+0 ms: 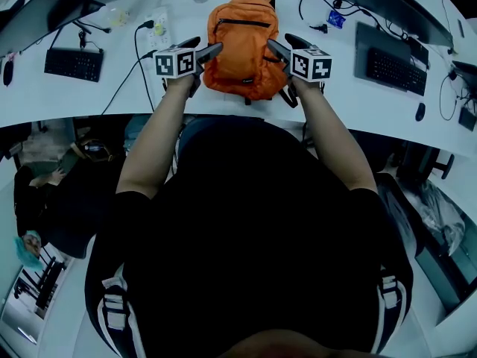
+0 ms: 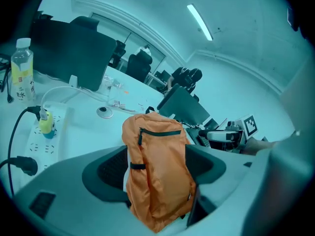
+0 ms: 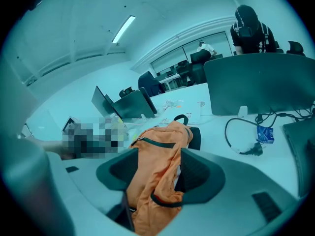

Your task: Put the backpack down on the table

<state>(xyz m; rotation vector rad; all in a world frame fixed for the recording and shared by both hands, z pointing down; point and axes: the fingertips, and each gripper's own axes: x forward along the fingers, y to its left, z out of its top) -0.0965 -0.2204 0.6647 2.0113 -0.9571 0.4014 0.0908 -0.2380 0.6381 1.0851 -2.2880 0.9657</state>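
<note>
An orange backpack [image 1: 244, 47] with a black zip and top loop lies on the white table [image 1: 358, 114], near its front edge. My left gripper [image 1: 207, 53] is at the bag's lower left side and my right gripper [image 1: 277, 48] at its lower right side, fingertips close against the fabric. In the left gripper view the backpack [image 2: 157, 176] shows in the wide gap of the left gripper [image 2: 158, 167]. The right gripper view shows the backpack [image 3: 157, 181] the same way, between the spread jaws of the right gripper [image 3: 155, 173]. I see no pad pressing into the fabric.
A keyboard [image 1: 73, 63] and a power strip [image 1: 158, 27] with cables lie left of the bag; another keyboard [image 1: 395, 69] and a mouse [image 1: 420, 111] lie right. A water bottle [image 2: 22, 68] stands far left. Monitors [image 3: 256, 82] line the back; a person [image 3: 248, 26] stands beyond.
</note>
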